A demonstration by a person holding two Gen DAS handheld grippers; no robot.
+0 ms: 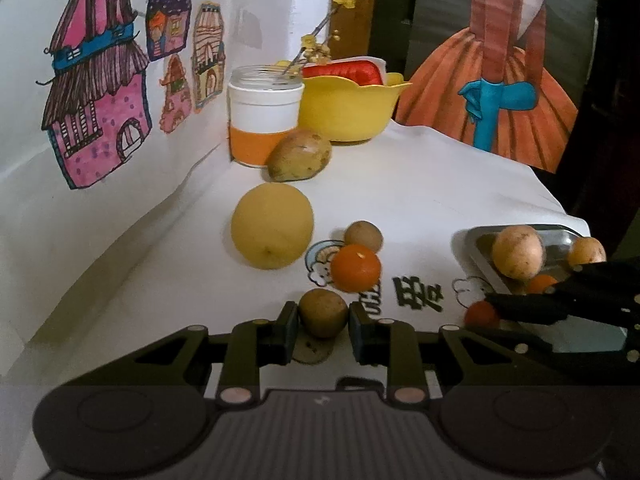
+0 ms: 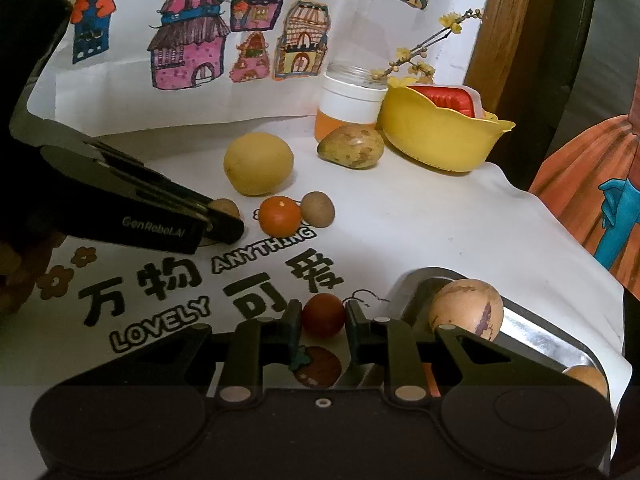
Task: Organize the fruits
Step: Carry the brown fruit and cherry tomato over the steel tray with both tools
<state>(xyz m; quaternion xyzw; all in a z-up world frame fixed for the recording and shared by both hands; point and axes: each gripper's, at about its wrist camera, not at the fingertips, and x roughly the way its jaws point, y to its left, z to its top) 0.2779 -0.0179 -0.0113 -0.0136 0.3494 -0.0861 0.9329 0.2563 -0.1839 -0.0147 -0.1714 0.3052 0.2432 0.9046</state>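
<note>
The left gripper (image 1: pixel 323 314) has its two fingers set close on either side of a small brown fruit (image 1: pixel 323 313) on the white cloth (image 1: pixel 420 200); the pads look to be touching it, so it appears grasped, and the fruit is at cloth level. The right gripper (image 2: pixel 323 315) likewise closes around a small red-orange fruit (image 2: pixel 323 314), just left of the metal tray (image 2: pixel 532 332) at the cloth's near right corner. In the tray lie a large tan fruit (image 2: pixel 466 308) with dark streaks and a smaller tan one (image 2: pixel 588 378) at the tray's near end; the left view shows another orange one (image 1: pixel 540 283) there too. Mid-cloth, an orange (image 1: pixel 355 267) touches a second brown fruit (image 1: pixel 363 236). Behind them sit a big yellow fruit (image 1: pixel 272 224) and, farther back, a spotted mango (image 1: pixel 299 155) against a jar (image 1: pixel 264 116) with white and orange bands. A yellow bowl (image 1: pixel 348 108) holding something red stands just right of the jar. Drawings of houses (image 1: pixel 96 84) hang on the wall behind.
</note>
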